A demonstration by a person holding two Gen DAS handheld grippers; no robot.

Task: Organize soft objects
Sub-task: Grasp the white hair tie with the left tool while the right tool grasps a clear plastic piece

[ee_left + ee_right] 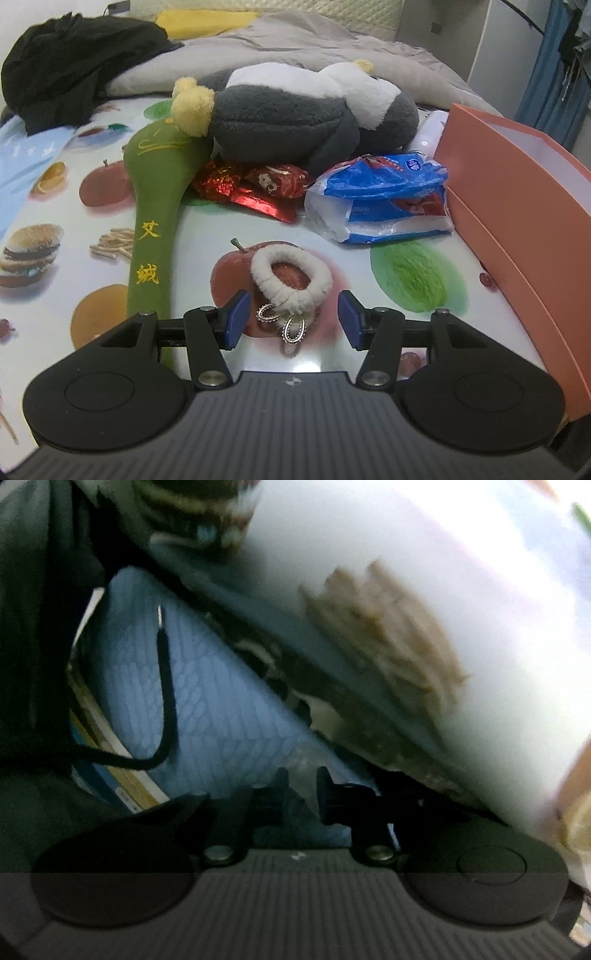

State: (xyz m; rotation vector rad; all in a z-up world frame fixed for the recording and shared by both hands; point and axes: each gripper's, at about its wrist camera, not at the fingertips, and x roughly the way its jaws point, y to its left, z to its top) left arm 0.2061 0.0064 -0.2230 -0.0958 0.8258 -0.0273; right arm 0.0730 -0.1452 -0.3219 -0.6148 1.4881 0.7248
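In the left wrist view a white fuzzy hair tie (291, 278) with silver charms lies on the fruit-print sheet (207, 229). My left gripper (292, 320) is open around its near end, the blue pads (236, 319) clear of it on both sides. Behind lie a green stuffed stick (155, 206) with yellow characters and a grey and white plush toy (295, 110). The right wrist view is dark and blurred. There my right gripper (302, 790) points down, its fingers close together on a fold of blue knit cloth (207, 709).
An orange box (517, 206) stands open along the right. A blue and white plastic pack (380, 199) and red foil wrappers (255, 184) lie mid-sheet. A black garment (74, 62) and grey blanket (314, 44) lie behind. A black cord (166, 686) crosses the knit cloth.
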